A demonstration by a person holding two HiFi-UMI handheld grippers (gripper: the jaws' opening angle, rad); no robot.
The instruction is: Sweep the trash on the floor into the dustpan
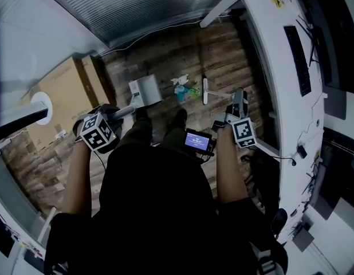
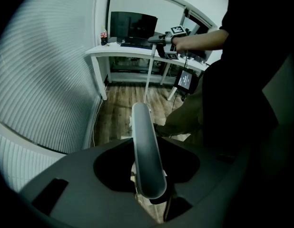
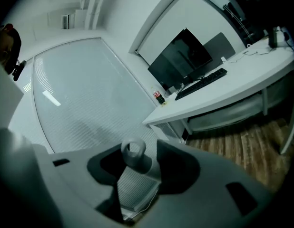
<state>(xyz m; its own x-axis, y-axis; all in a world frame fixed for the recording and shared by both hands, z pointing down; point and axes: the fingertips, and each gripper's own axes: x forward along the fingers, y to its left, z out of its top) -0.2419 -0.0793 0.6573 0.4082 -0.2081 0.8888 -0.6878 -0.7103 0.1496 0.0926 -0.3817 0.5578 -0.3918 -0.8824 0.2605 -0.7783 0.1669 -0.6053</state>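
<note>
Trash (image 1: 183,87): crumpled white and teal scraps on wood floor (image 1: 165,56), ahead of both sets of fingers, between dustpan (image 1: 145,90) and broom head (image 1: 204,90)
Left gripper (image 2: 148,170): fingers closed on dustpan handle (image 2: 146,141); handle runs forward and down from fingers to pan, just left of trash
Right gripper (image 3: 142,167): fingers spread wide, clamping nothing; ringed top of broom handle (image 3: 133,152) stands between them; white bench (image 3: 223,94) beyond fingers, to right
</note>
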